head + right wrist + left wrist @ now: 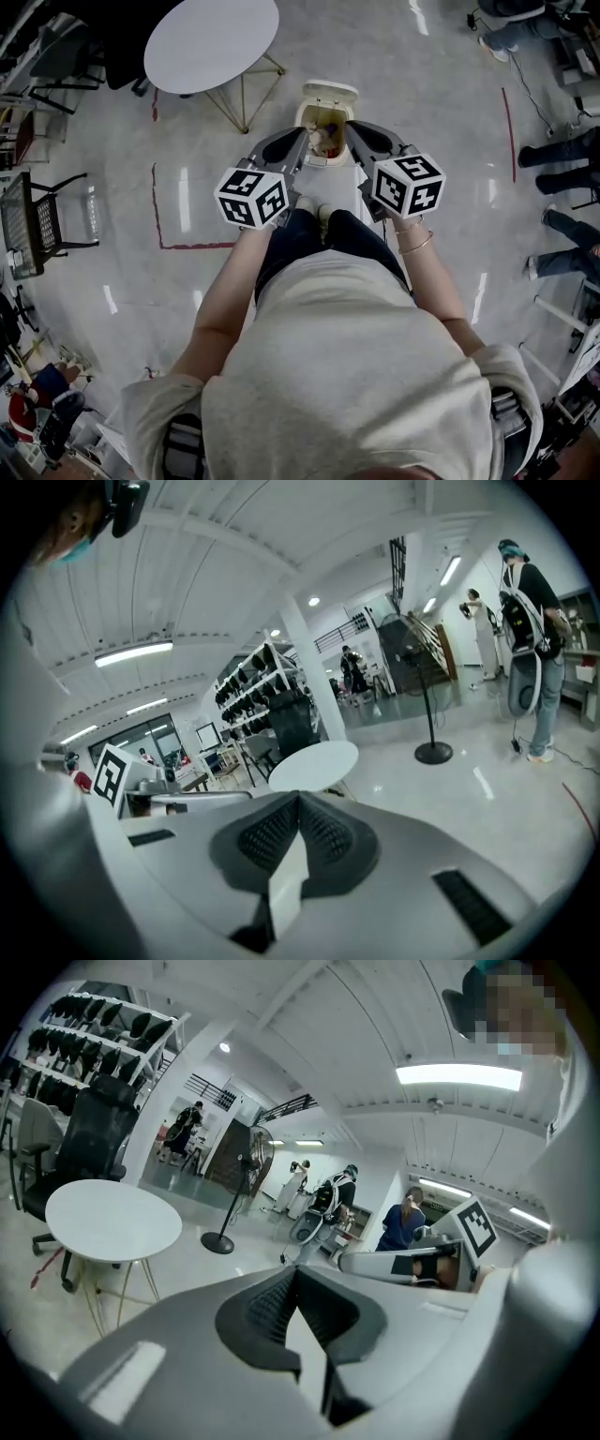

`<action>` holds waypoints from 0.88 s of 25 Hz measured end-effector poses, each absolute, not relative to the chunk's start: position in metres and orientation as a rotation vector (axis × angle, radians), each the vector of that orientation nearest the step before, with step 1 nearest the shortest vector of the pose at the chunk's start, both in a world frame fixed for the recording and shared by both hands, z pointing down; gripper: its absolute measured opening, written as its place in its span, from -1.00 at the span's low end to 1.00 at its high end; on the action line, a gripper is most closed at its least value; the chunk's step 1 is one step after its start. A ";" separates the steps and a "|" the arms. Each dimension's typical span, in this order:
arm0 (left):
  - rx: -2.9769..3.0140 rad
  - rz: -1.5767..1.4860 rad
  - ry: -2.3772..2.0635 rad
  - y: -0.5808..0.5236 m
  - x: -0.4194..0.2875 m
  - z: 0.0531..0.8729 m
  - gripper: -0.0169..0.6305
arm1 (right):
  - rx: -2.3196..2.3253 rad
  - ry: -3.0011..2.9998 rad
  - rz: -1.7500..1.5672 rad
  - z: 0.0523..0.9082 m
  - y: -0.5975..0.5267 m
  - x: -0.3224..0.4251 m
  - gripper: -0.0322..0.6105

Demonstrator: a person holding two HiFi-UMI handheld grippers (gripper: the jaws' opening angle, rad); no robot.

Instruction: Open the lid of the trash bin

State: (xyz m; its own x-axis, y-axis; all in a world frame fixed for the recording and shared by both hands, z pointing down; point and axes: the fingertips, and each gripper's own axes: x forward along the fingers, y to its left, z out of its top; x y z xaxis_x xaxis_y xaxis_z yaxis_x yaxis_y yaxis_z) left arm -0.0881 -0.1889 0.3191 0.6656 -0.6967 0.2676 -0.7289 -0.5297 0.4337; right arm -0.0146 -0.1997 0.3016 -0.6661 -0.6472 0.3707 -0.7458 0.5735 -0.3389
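Standing on a glossy pale floor [441, 84] marked with red tape lines [157, 206], with a round white table [211, 42] off to the front left and a black pedestal fan [424, 691] showing farther back in the right gripper view. Facing a small cream trash bin [324, 161] sitting on the floor just ahead of the shoes [306, 202], near the table's legs but apart from them. Showing its lid [329, 92] already swung up and tilted back behind the opening, baring mixed rubbish [325, 134] inside. Holding the left gripper [301, 136] at the bin's left rim and the right gripper [353, 130] at its right rim, both pointing forward on either side of the opening, with the marker cubes toward the body. Pressing the left gripper's jaws together, ribbed pads [267, 1309] meeting at the tips with nothing between them; pressing the right gripper's jaws together in the same way, pads [269, 834] meeting and empty. Not telling from the head view whether either gripper is touching the bin.
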 end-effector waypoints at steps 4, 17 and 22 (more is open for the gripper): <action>2.404 0.031 -1.128 -0.184 -0.087 0.302 -0.92 | 1.191 -2.653 0.612 0.277 -0.192 -0.017 -0.88; 2.433 0.092 -1.082 -0.181 -0.066 0.302 -0.92 | 1.083 -2.641 0.462 0.278 -0.183 -0.025 -0.88; 2.418 0.162 -1.109 -0.183 -0.063 0.313 -0.92 | 1.083 -2.633 0.447 0.280 -0.185 -0.021 -0.88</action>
State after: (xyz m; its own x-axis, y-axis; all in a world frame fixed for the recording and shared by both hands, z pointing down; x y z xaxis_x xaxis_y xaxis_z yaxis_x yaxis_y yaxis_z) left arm -0.0633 -0.1828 0.3126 0.6659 -0.6853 0.2949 -0.7410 -0.5613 0.3687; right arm -0.0211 -0.1846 0.2799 -0.6889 -0.6354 0.3490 -0.7149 0.6751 -0.1822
